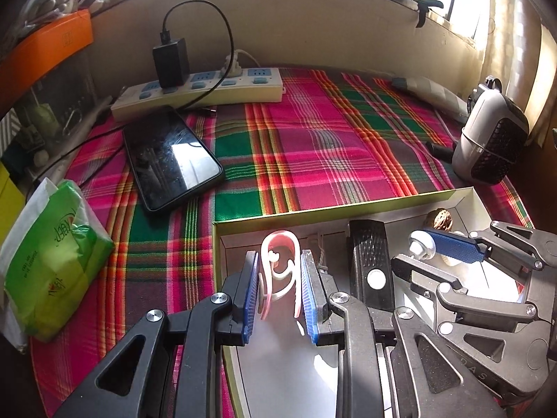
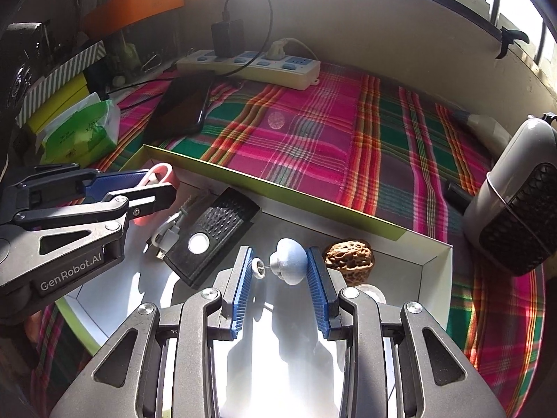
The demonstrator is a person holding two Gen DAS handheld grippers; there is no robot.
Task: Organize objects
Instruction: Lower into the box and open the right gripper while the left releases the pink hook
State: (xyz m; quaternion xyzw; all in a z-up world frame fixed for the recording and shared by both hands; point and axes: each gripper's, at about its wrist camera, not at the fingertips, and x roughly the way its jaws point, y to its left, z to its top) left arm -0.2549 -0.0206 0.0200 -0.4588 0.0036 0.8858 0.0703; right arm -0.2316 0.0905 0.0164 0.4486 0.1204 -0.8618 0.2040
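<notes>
While the pink plastic clip [image 1: 280, 271] and the small blue knobbed piece [image 2: 290, 261] are clamped in the left fingers [image 1: 251, 292] and right fingers [image 2: 240, 285], both are best lowered onto free floor of the white, green-rimmed box [image 1: 348, 207] before release.

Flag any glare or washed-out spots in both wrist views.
Left wrist view: window glare reflects off the phone screen; the box floor between the left hand-held gripper fingers is bright but readable. Right wrist view: sunlight blows out the box floor below the right hand-held gripper, and haze washes the top centre. Both bend straight edges.
</notes>
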